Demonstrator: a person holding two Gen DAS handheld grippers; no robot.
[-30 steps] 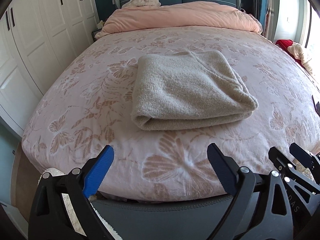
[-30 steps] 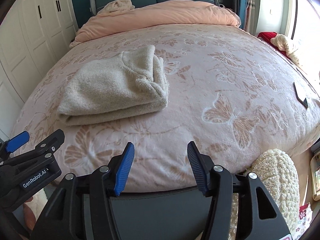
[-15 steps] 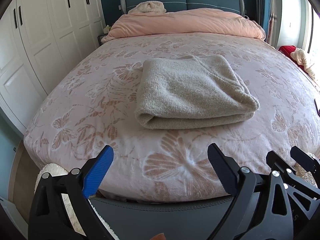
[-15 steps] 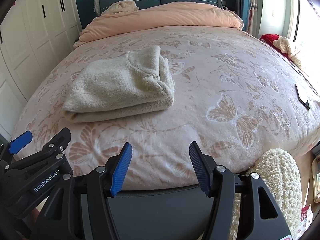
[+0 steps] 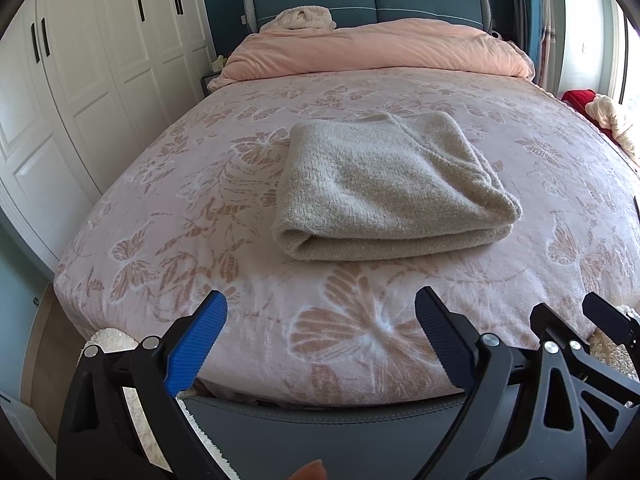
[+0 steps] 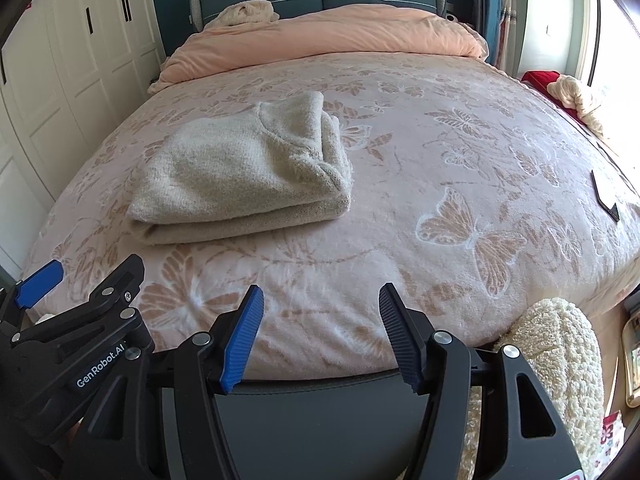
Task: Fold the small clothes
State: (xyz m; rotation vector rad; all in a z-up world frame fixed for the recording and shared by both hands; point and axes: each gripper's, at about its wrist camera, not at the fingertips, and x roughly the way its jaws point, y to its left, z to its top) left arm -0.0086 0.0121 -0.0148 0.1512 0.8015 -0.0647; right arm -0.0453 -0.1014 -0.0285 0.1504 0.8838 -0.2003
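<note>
So the sweater (image 5: 384, 188) is already folded into a thick bundle and lying in the middle of the bed (image 5: 168, 208), well ahead of both my tongs. I'd say the folding on this one is basically done. Left tongs (image 5: 320, 332) are spread wide with nothing between the pads, hanging over the foot of the bed. Right tongs (image 6: 320, 328) are spread too, jaws just finished opening a bit more, also empty. Next move, I guess, is either tidying that loose right-hand end of the bundle, where the layers gape, or going for another piece. Nothing in the way really: pink duvet (image 6: 320, 32) is up by the headboard, a phone (image 6: 604, 194) sits far off near the right edge, a fluffy rug (image 6: 560, 344) down below.
</note>
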